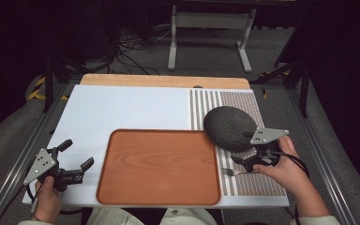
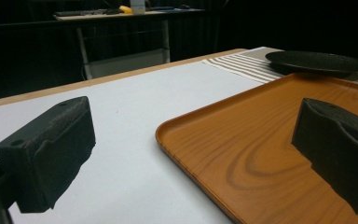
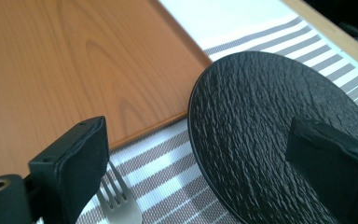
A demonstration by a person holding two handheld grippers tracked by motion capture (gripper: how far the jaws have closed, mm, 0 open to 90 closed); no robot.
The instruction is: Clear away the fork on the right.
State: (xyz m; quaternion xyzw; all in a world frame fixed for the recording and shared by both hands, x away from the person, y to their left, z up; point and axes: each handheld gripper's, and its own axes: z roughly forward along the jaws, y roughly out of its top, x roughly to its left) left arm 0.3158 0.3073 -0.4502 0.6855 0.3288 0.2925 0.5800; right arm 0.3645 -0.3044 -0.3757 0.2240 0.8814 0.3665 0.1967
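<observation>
Table setting, seen from the person's side.

1. Tray [image 1: 159, 166]: brown, wood-grain, bare. Lies at the near centre of the white table [image 1: 122, 108], its right edge just beside the striped mat [image 1: 248, 183].

2. Plate [image 1: 229, 127]: black, rough-textured, round. Sits on the striped mat at about 1 o'clock from the tray's centre, its left rim close to the tray's far right corner. In the right gripper view the plate [image 3: 279, 140] lies flat, nothing on it.

3. Fork [image 1: 232, 172]: metal, on the mat at 6 o'clock from the plate, tines pointing toward the tray. Its tines [image 3: 116, 198] show low in the right gripper view, beside the near jaw.

4. Right gripper [image 1: 255, 158]: jaws spread wide and holding nothing. It hovers low at the plate's 5 o'clock rim, one jaw over the plate's surface, the other over the mat near the fork. Whether a jaw touches the plate cannot be told.

5. Left gripper [image 1: 77, 159]: jaws spread wide, holding nothing. Rests at 9 o'clock from the tray, aimed across it; the tray [image 2: 270, 149] lies between its jaws in its own view.

Step in hand, as judged: reaching for the plate, grasp not yet made. The next move likely calls for one jaw under the rim and one over, a firm close, then a level lift toward the tray.
</observation>
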